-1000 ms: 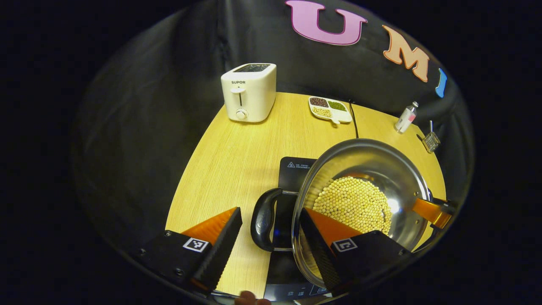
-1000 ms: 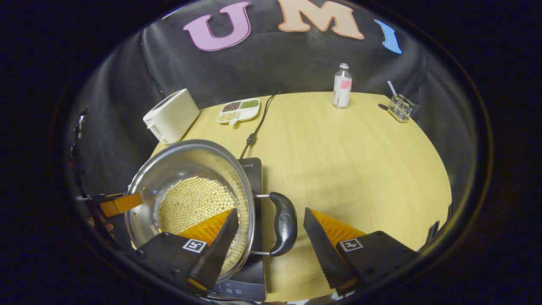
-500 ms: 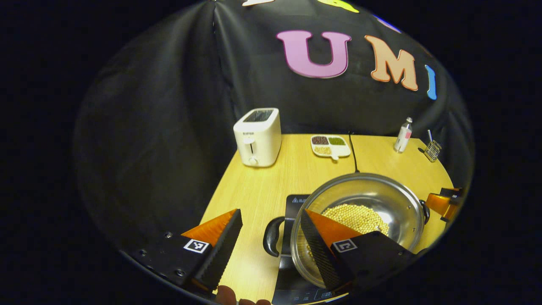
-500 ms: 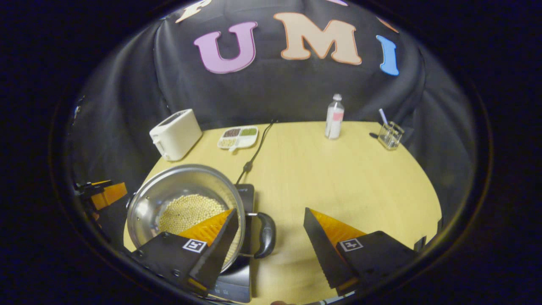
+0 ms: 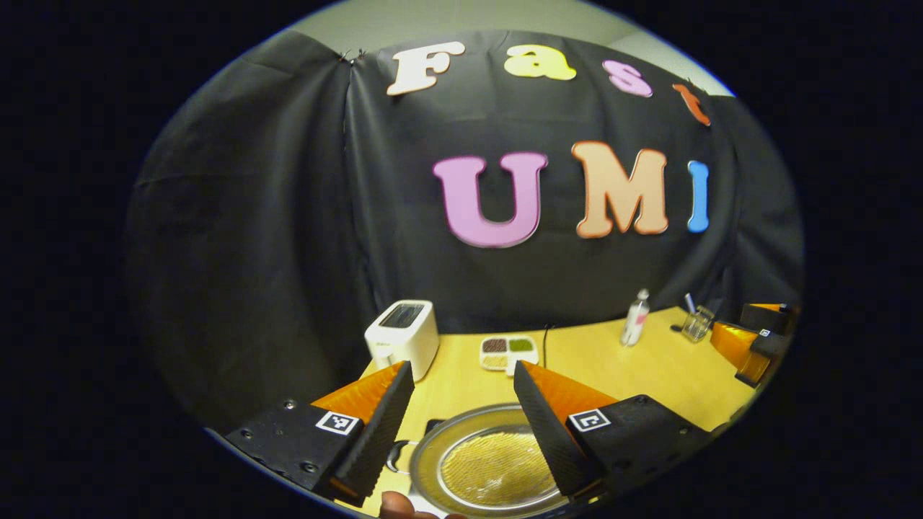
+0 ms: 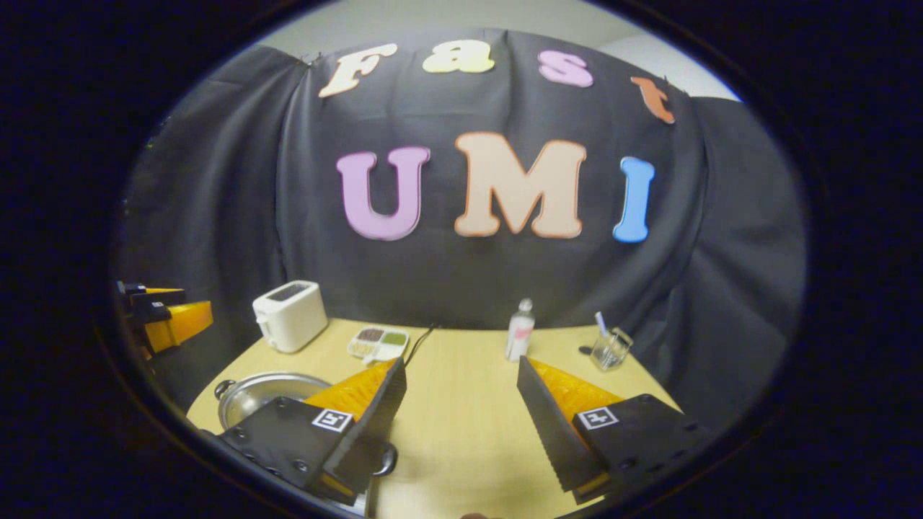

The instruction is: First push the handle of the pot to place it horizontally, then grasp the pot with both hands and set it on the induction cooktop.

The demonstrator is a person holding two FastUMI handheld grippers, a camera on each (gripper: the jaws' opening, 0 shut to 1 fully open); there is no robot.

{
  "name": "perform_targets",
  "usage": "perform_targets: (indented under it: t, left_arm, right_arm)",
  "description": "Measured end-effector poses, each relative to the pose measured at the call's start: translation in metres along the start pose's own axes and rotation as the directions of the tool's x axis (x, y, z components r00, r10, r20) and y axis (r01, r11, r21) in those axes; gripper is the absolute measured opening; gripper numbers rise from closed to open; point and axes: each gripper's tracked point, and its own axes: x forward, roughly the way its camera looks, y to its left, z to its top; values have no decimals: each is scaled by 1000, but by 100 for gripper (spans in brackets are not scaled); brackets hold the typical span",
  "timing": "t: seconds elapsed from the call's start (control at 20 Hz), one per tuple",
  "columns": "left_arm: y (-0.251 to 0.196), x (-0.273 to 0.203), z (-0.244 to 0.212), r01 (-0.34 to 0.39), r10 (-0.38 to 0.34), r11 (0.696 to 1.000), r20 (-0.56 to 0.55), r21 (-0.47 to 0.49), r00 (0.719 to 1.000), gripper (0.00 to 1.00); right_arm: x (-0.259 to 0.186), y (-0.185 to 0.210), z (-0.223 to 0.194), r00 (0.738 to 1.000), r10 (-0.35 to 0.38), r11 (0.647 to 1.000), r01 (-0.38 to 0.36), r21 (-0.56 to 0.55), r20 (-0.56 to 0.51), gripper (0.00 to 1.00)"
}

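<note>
Hovering wide open and empty above the desk [image 6: 469, 432], both tongs [image 5: 461, 411] [image 6: 461, 414] hold nothing; pot [image 5: 490, 468] seems set on the cooktop, likely nothing left

In the left gripper view, the pot [image 5: 484, 468] sits on the table [image 5: 649, 375] below and between the spread jaws, holding beans [image 5: 490, 467]. Beyond the jaws stand a toaster [image 5: 402, 337] to the left, a divided dish [image 5: 508, 351] between them, and a bottle [image 5: 634, 318] and a small holder [image 5: 696, 324] to the right.
</note>
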Motion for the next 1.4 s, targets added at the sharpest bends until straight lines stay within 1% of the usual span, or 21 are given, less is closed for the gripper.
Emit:
perform_targets:
  t: [0.1,0.15,0.2,0.25,0.4,0.55,0.6,0.65,0.7,0.75,0.8,0.85,0.9,1.1,1.15,1.2,1.25,1.3,1.35,1.4]
  left_arm:
    - [-32,-3,31,33,-32,999,48,-26,998,90]
    - [-45,-6,46,45,-42,998,71,-41,997,92]
    - [-58,-10,61,57,-51,997,93,-56,994,90]
    - [-69,-14,76,64,-56,995,119,-70,991,92]
    - [-102,-25,110,93,-76,992,176,-88,981,91]
    - [-133,-37,131,130,-107,986,204,-101,973,89]
    - [-139,-40,134,129,-105,986,212,-103,972,87]
    - [-145,-43,139,131,-106,986,218,-105,970,89]
    - [-152,-46,143,138,-111,985,225,-106,968,89]
    - [-159,-50,146,139,-113,985,229,-105,967,89]
    - [-163,-53,150,138,-111,985,235,-102,966,87]
    - [-168,-57,153,136,-109,986,241,-99,964,87]
    - [-173,-60,157,136,-108,986,250,-96,962,87]
    - [-194,-70,165,128,-104,989,266,-74,958,87]
    - [-200,-72,165,128,-106,990,267,-66,958,87]
    - [-205,-73,164,128,-108,990,266,-61,958,89]
    - [-210,-75,163,131,-110,990,265,-60,958,87]
    - [-215,-76,163,134,-114,989,263,-60,958,89]
    - [-221,-78,163,137,-117,989,262,-60,958,89]
    - [-224,-79,163,137,-118,989,263,-57,958,89]
  right_arm:
    - [-7,-18,38,997,-11,1000,11,5,79,94]
    - [-12,-29,57,993,-18,1000,17,12,117,94]
    - [-17,-39,74,988,-27,999,24,21,152,94]
    - [-22,-50,92,982,-34,999,28,32,185,94]
    - [-46,-78,129,965,-48,998,33,62,258,94]
    - [-55,-109,162,950,-54,996,29,84,307,94]
    - [-60,-117,166,947,-54,995,25,95,316,94]
    - [-62,-126,170,944,-55,994,22,105,325,96]
    - [-64,-133,172,942,-55,994,20,108,332,94]
    - [-66,-142,174,940,-58,994,23,109,335,97]
    - [-69,-149,175,939,-60,994,23,111,340,97]
    - [-70,-155,176,938,-59,994,22,111,343,97]
    - [-80,-158,176,937,-59,994,21,111,344,97]
    - [-89,-175,178,933,-50,995,16,97,355,97]
    - [-91,-178,178,932,-48,995,14,96,358,94]
    - [-93,-182,178,932,-47,996,14,93,359,94]
    - [-95,-185,178,932,-44,996,12,91,361,94]
    - [-97,-189,179,931,-45,996,14,89,363,94]
    - [-98,-192,179,930,-44,996,13,87,365,94]
    - [-100,-195,178,929,-45,996,14,85,367,97]
